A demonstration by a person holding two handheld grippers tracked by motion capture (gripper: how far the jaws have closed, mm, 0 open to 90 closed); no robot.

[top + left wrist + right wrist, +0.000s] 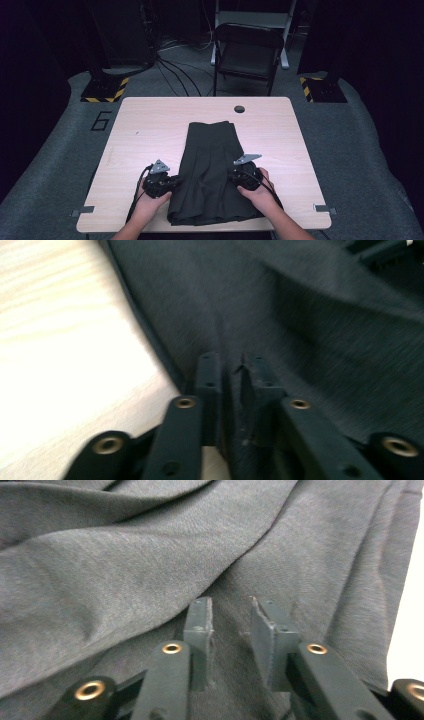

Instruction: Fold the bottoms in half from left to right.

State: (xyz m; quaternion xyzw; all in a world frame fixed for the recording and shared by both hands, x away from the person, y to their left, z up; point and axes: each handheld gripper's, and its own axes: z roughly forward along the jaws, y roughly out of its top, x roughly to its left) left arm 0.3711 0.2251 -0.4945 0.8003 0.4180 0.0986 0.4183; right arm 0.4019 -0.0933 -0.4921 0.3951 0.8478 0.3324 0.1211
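Where carpet (55,165) surrounds it, the wooden table (150,120) holds a skirt (210,165).

Both forearms come in over the near edge of the desk (150,107), each hand wrapped around a claw. The left hand (150,202) holds the left claw (176,183) pointing inward toward the middle of the near edge. Its jaws stand slightly apart with a narrow gap between them, a fold of the dark skirt (212,170) lying in that gap. The right hand (260,192) holds the right claw (233,175) pointing inward, toward the left one. Its jaws are parted a little wider, resting over the cloth without pinching it.
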